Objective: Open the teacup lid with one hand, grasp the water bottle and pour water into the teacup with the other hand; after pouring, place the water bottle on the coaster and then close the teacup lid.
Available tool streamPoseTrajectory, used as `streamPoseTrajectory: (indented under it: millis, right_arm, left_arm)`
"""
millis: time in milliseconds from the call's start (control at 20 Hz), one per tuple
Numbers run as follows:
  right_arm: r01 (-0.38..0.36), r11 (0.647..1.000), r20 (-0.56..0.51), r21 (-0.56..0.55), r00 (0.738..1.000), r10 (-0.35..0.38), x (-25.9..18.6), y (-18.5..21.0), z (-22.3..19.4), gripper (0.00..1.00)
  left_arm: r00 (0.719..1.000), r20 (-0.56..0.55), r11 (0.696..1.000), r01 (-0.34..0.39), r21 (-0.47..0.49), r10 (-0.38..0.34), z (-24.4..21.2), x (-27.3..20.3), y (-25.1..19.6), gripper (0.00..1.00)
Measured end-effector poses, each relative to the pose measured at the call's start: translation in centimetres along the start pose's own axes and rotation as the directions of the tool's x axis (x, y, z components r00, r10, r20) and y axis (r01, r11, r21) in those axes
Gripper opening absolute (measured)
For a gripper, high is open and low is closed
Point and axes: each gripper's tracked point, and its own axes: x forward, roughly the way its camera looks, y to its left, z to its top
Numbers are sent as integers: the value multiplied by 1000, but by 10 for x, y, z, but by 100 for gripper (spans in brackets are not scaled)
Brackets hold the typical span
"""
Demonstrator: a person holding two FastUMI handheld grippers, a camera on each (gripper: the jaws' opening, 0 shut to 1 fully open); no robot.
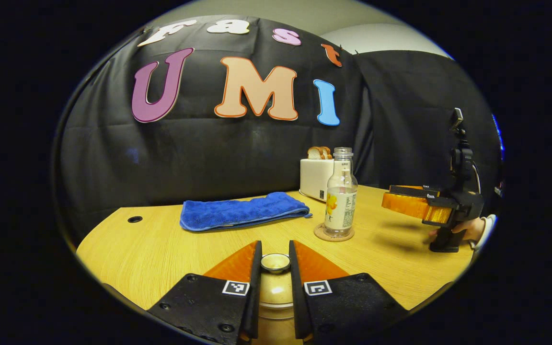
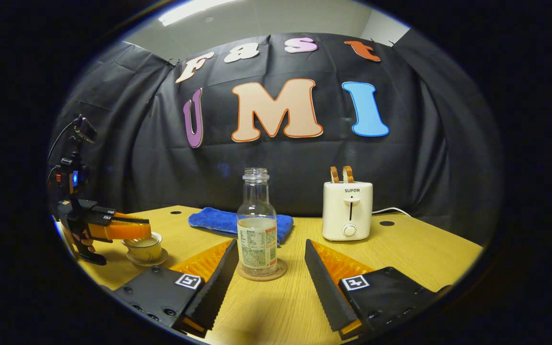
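Observation:
My left gripper [image 1: 276, 261] is shut on the small round knob of the cream teacup lid [image 1: 276, 293], right below the camera. In the right gripper view the left gripper [image 2: 145, 231] hovers over the teacup [image 2: 145, 249] on its saucer at the table's left edge. The clear water bottle [image 1: 340, 199], capless and partly filled, stands upright on the round coaster [image 1: 333, 235]. My right gripper [image 2: 270, 244] is open and faces the bottle [image 2: 257, 230] on the coaster [image 2: 262, 273] from a short distance. From the left gripper view it [image 1: 387, 200] hangs right of the bottle, held by a hand.
A folded blue towel [image 1: 242, 211] lies behind the bottle toward the wall. A white toaster [image 2: 348, 211] with bread slices stands at the back, its cable trailing right. Small cable holes [image 1: 134, 219] dot the wooden table [image 1: 151, 258].

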Motion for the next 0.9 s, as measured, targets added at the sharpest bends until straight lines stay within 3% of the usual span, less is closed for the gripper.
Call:
streamPoseTrajectory:
  millis: [450, 700, 750, 850, 900]
  right_arm:
    - [25, 1000, 4, -1, 1000, -25, -4, -5, 2, 90]
    - [40, 999, 5, -2, 999, -40, -4, -8, 2, 87]
    - [46, 999, 5, -2, 999, -46, -4, -9, 1, 90]
    - [55, 998, 6, -2, 998, -55, -4, -11, 2, 84]
    - [59, 998, 6, -2, 998, -59, -5, -12, 2, 84]
  left_arm:
    - [1000, 9, 1000, -10, -5, 10, 1, -1, 2, 28]
    - [999, 38, 1000, -16, -17, 17, 6, -4, 4, 39]
    - [998, 51, 1000, -20, -20, 21, 8, -6, 5, 48]
    - [997, 68, 999, -32, -25, 34, 10, -8, 6, 68]
    - [997, 70, 999, -39, -22, 40, 10, -8, 7, 72]
